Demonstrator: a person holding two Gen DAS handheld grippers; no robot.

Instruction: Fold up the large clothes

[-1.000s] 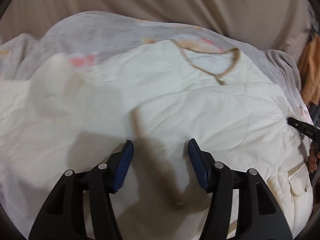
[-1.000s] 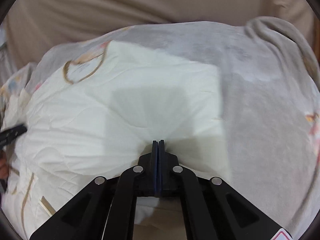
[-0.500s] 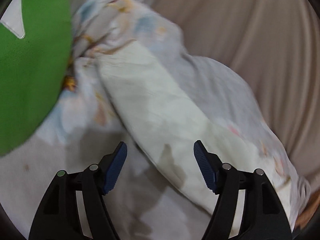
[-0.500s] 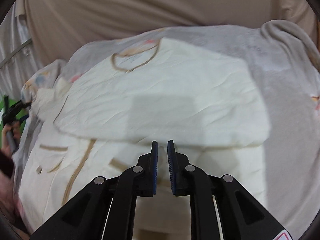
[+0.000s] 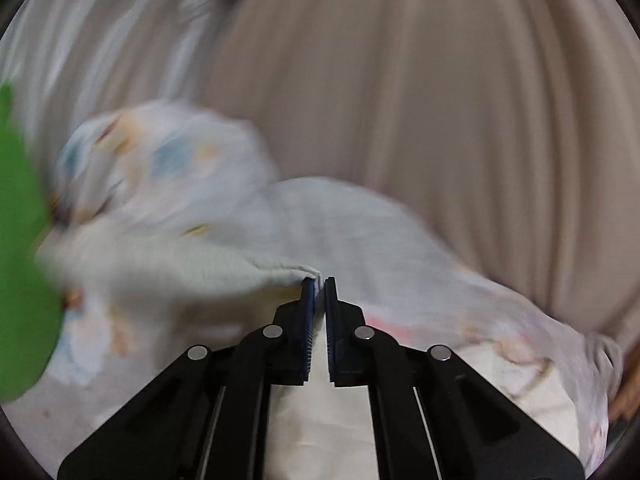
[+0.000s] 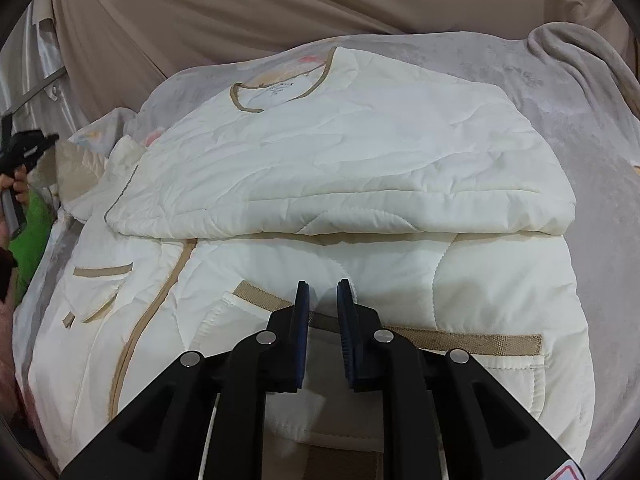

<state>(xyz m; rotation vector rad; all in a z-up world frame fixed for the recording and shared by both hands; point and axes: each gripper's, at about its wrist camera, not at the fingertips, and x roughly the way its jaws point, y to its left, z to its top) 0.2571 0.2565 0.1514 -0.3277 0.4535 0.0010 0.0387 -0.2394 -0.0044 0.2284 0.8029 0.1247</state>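
A cream quilted jacket (image 6: 340, 168) with tan trim lies on a grey blanket, its right part folded across the body. My right gripper (image 6: 323, 286) hovers over the lower front near a tan pocket band (image 6: 460, 340); its jaws are slightly apart and hold nothing. My left gripper (image 5: 319, 282) is shut on a pale cuff edge of the jacket's sleeve (image 5: 192, 268), which stretches off to the left. The left wrist view is blurred. The left gripper also shows at the far left of the right wrist view (image 6: 28, 148).
A grey fleece blanket (image 6: 580, 128) with a printed sheet (image 5: 160, 160) covers the surface. A beige curtain (image 5: 440, 100) hangs behind. A green cloth (image 5: 20, 260) lies at the left edge.
My left gripper swung left off the jacket body and closed on the sleeve edge. My right gripper let go of the folded part, opened slightly and drew back.
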